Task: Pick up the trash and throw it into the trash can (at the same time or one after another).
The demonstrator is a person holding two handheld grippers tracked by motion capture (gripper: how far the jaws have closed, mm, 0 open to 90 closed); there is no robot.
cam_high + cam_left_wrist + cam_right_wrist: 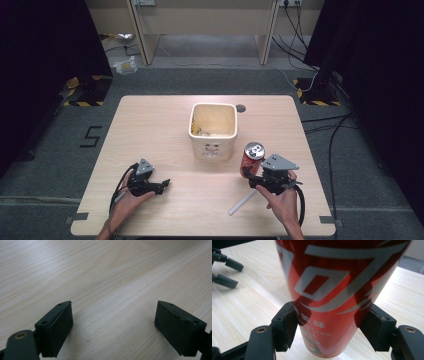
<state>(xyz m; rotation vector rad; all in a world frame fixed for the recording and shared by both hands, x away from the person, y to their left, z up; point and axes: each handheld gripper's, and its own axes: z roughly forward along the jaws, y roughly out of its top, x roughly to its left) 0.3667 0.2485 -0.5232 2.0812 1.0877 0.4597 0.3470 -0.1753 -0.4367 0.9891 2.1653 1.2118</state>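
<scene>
Between the right gripper [329, 332] jaws, red can [334, 290] (both pads touching), left gripper [113, 327] wide apart

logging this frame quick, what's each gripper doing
left gripper: open, holding nothing, over the table.
right gripper: closed on the red can.

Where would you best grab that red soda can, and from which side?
Grip the red soda can across its round body, low to mid height, coming in level from the person's side. It stands upright on the table, so its curved walls offer two opposite faces. The right tool already has one jaw on each side of it.
</scene>
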